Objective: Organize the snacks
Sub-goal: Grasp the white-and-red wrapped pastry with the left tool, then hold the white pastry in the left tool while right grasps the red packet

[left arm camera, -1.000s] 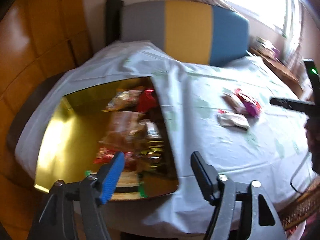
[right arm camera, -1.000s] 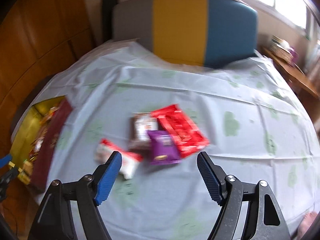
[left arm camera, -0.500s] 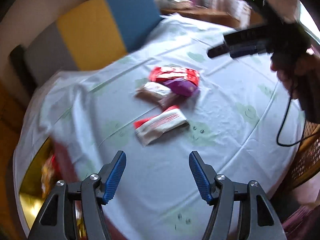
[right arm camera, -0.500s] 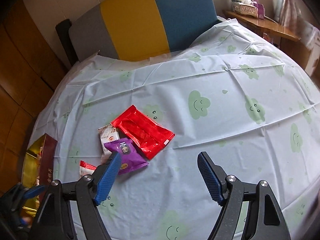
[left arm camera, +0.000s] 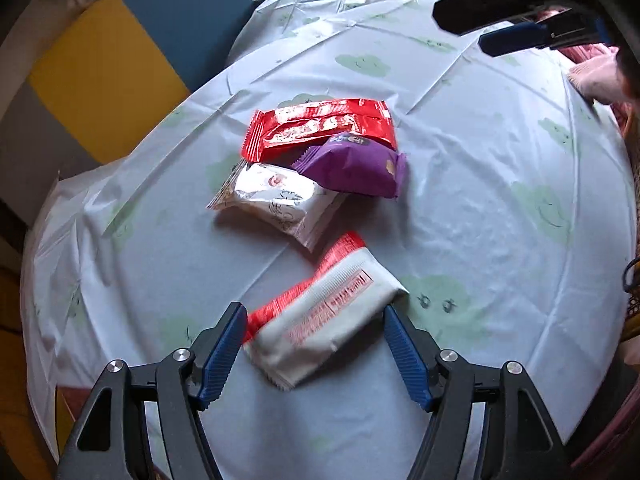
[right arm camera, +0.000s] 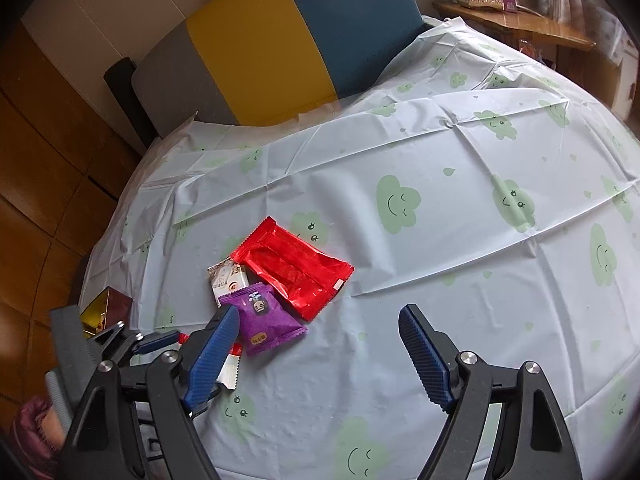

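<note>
A white-and-red snack packet [left arm camera: 324, 320] lies flat on the tablecloth between the fingers of my left gripper [left arm camera: 314, 320]. Its jaws are opening and the pads do not press on the packet. Beyond it sit a silver-white packet [left arm camera: 280, 200], a purple packet [left arm camera: 356, 168] and a red wrapper [left arm camera: 320, 128], overlapping. My right gripper [right arm camera: 318, 320] hovers over bare cloth just right of the purple packet [right arm camera: 264, 320] and the red wrapper [right arm camera: 296, 268]; its jaws are opening with nothing between them. In the right wrist view the left gripper [right arm camera: 160, 340] shows at lower left.
A gold-lined box [right arm camera: 106, 304] with dark red sides stands at the table's left edge. A chair [right arm camera: 260, 40] with a grey, yellow and blue back is behind the table. A wooden side table [right arm camera: 520, 24] holds a tissue box. The cloud-print tablecloth [right arm camera: 440, 240] is bare to the right.
My left gripper swung from above the gold box over to the loose snacks, sank, and now straddles the white-and-red packet with wider jaws. The right gripper rolled and shifted a little.
</note>
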Demonstrator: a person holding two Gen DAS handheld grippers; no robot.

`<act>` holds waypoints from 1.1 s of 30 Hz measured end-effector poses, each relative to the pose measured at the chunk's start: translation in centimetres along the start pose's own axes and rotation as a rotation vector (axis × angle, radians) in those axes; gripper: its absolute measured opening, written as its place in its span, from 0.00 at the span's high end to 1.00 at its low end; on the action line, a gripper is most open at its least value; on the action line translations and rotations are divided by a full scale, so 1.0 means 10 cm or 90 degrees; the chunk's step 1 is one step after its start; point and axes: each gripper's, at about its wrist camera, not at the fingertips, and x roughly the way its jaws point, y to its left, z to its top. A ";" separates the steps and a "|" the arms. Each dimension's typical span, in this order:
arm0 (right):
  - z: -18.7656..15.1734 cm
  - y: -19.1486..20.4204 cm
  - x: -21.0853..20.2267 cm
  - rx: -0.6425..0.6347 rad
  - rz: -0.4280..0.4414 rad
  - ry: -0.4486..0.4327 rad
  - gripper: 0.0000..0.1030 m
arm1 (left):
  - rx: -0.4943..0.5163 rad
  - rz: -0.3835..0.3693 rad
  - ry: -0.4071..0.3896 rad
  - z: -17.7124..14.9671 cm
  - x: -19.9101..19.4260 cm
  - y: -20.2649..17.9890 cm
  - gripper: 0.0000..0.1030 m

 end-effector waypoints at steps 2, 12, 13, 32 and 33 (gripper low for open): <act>0.00 0.00 0.01 0.000 0.000 0.000 0.20 | -0.006 -0.013 -0.007 0.03 0.03 0.03 0.31; -0.01 0.01 0.02 -0.011 -0.018 -0.004 0.20 | -0.159 -0.048 -0.031 -0.14 -0.07 -0.02 0.65; -0.01 0.00 0.03 -0.012 -0.020 -0.002 0.20 | -0.174 -0.041 -0.030 -0.18 -0.10 -0.04 0.66; -0.19 0.20 0.21 -0.090 -0.047 0.034 0.26 | -0.369 0.052 -0.119 -1.06 -0.41 -0.31 0.67; -0.20 0.22 0.23 -0.100 -0.048 0.036 0.28 | -0.370 0.052 -0.126 -1.08 -0.42 -0.32 0.67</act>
